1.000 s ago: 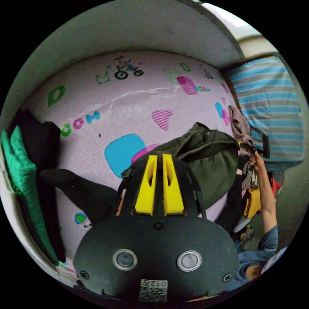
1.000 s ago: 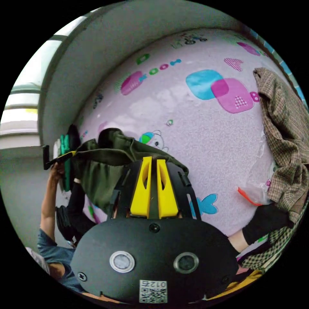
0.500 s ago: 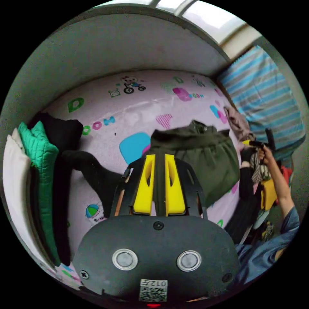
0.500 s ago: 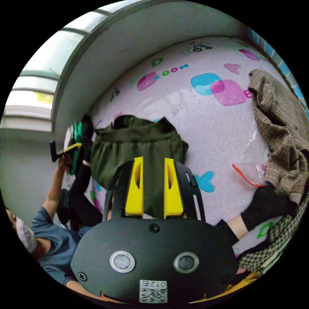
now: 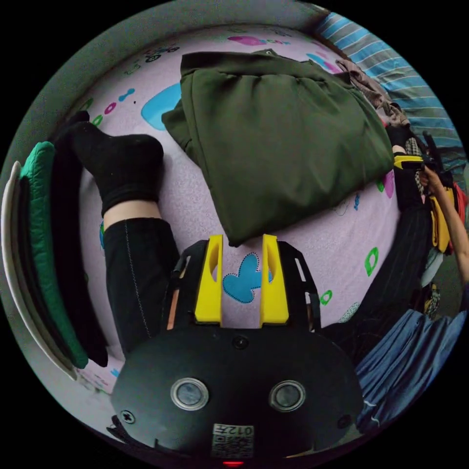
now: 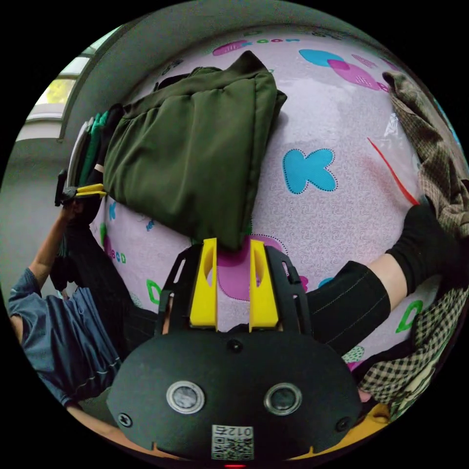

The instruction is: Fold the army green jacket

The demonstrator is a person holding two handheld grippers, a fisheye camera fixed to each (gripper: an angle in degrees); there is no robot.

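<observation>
Pink play mat [image 5: 195, 195] with coloured letters and shapes covered the floor in both views, running up to a grey wall [image 6: 161, 53].

Left gripper view, nearest first: left gripper [image 5: 241, 242] had its yellow jaws parted, with bare mat and a blue butterfly print [image 5: 244, 281] showing in the gap. Nothing was held. The near corner of the army green jacket [image 5: 283, 141] lay just past the jaw tips; I could not tell whether it touched them. Beside the gripper, a leg in black trousers [image 5: 139, 273] ended in a black sock [image 5: 119, 163] resting on the mat. The jacket lay folded into a compact slab on the mat, beyond the jaws. Off to one side stood a stack of folded clothes [image 5: 44, 244], a quilted green piece among them. At the far edge of the jacket the right gripper [image 5: 410, 162] was in a hand [image 5: 432, 178], and a blue-striped cloth [image 5: 415, 97] lay beyond.

Right gripper view, nearest first: right gripper [image 6: 231, 244] also had its jaws apart, pink mat print between them, gripping nothing. The jacket [image 6: 195, 146] corner sat just at the tips. A second leg with a black sock [image 6: 425, 244] lay to one side, next to checked garments [image 6: 439, 141]. Across the jacket the left gripper [image 6: 95, 190] was in view, its opening not readable at that size. A blue sleeve [image 6: 58, 332] showed near the frame edge.
</observation>
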